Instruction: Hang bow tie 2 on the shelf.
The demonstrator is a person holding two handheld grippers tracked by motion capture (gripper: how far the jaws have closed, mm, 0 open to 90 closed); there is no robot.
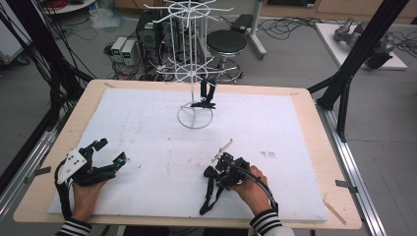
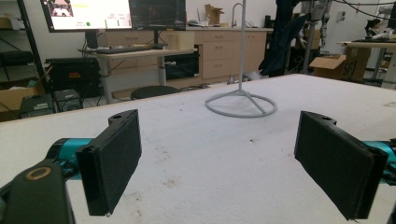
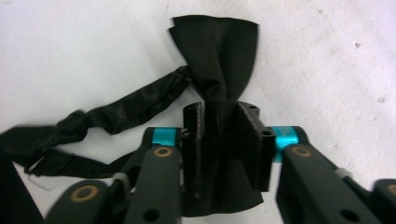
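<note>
I'm clamping my right gripper (image 3: 219, 140) shut on a black bow tie (image 3: 217, 51) at its knot, near table edge at approx 5 o'clock, the tie's long axis running fwd-back between the jaws w/ its strap (image 1: 210, 194) trailing toward 7 o'clock. The white wire rack (image 1: 195, 59) is standing at 12 o'clock from that hand, well apart, so R hand is nearer than L. My left gripper (image 1: 109, 150) is hovering wide open & empty at 8 o'clock; I'm counting 2 bow ties, the other one (image 1: 206, 94) hanging on the rack, 1 rack, 2 grippers.

Bow tie (image 1: 212, 183) on table (image 1: 305, 147) (rack (image 1: 195, 64) behind)
</note>
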